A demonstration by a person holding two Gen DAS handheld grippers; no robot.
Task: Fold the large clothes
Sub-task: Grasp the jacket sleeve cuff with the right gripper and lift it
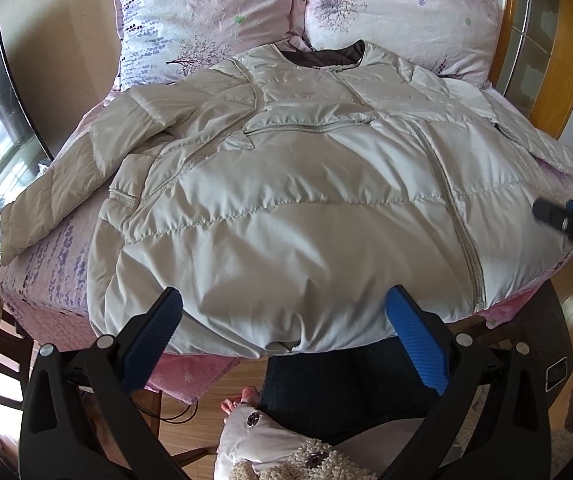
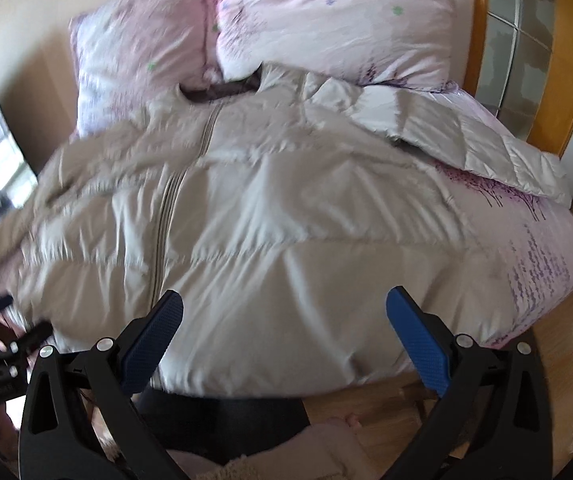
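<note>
Pink floral bedding [image 1: 46, 264] carries the whole job. Lowest in each frame, the left gripper [image 1: 282, 320] and the right gripper [image 2: 284, 320] gape wide, gripping nothing, poised over the near hem of the white puffer jacket [image 1: 286, 200]. It lies spread front-up across the middle, zip closed. To fold well, I'd pinch each outflung sleeve [image 1: 66, 184] near its cuff and lay it across the chest. Pillows [image 1: 206, 12] fill the top.
</note>
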